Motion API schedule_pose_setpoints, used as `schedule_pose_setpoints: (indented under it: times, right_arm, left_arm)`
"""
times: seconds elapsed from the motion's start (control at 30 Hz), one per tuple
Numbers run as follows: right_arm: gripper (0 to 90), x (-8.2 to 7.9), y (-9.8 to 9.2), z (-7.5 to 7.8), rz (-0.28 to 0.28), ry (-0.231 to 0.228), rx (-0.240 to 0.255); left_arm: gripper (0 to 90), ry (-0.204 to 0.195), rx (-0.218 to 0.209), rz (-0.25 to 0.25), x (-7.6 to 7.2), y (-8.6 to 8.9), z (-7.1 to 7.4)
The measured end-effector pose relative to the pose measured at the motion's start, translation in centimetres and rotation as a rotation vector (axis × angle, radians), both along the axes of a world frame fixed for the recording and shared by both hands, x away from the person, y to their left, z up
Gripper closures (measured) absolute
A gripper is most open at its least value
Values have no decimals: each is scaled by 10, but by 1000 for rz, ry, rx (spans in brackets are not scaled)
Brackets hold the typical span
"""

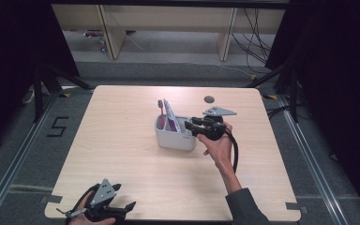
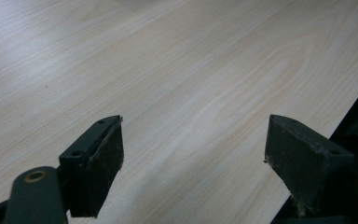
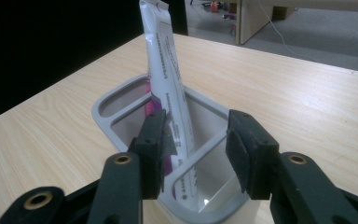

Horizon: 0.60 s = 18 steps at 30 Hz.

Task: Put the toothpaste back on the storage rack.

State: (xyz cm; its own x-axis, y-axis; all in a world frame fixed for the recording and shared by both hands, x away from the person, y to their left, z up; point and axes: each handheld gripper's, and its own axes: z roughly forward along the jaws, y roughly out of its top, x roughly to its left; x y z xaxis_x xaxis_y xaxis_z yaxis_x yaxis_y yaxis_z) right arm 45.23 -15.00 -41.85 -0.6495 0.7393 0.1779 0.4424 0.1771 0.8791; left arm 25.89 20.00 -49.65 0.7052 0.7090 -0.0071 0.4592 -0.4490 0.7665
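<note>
Pale grey plastic forms the rectangular holder (image 1: 176,136), which stands near the middle of the light wooden table (image 1: 122,154) and is divided by thin inner walls into several open-topped compartments. A white toothpaste tube with magenta print (image 3: 168,88) stands in one compartment, leaning so that its crimped end rises well above the rim; in the right gripper view its lower end rests inside the holder against a divider. In the high view a toothbrush with a dark pink handle (image 1: 160,112) stands upright at the left end of the holder, just beside the tube; which compartment it occupies cannot be told.

The right gripper (image 1: 190,125), black with a grey three-cornered plate on top, is held level at the right side of the holder, its jaws pointing left over the rim. The right hand (image 1: 218,145) wraps its body from below, the forearm running back towards the near table edge in a dark sleeve. In its own view the right gripper (image 3: 193,149) has its jaws partly spread around the lower tube: the left pad lies close against the tube, the right pad stands clear of it, so the tube is not pinched.

The left gripper (image 1: 110,208) rests at the near left corner of the table, well apart from the holder. Its jaws are spread wide over bare wood.
</note>
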Motion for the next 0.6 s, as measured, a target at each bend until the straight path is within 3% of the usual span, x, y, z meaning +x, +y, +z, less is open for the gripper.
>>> schedule_pose_setpoints:
  times: [0.1, 0.13, 0.17, 0.2, 0.37, 0.47, 0.57, 0.6]
  right_arm:
    - [571, -4, -3, 1, 6, 7, -4]
    - [567, -6, -5, 2, 4, 2, 1]
    - [555, -6, -6, 1, 8, -11, -1]
    - [549, -7, -7, 2, 5, 7, 0]
    - [516, -12, -12, 0, -14, 29, 12]
    - [501, -12, -18, -1, -2, 14, 6]
    - [487, -17, -21, -1, -19, 31, 21]
    - [484, -17, -24, -1, -12, 13, 8]
  left_arm:
    - [188, 1, -11, 5, 0, -1, 0]
    - [188, 3, -44, 15, -1, -3, -1]
    - [188, 1, -42, 15, -1, -3, -1]
    - [189, -1, 1, -2, 0, 0, 0]
    - [188, 4, -9, 0, 0, 0, 0]
    - [188, 9, -14, -3, 0, -1, -1]
    - [188, 8, -16, -1, 0, -1, -1]
    - [188, 8, -15, 2, 0, -1, -1]
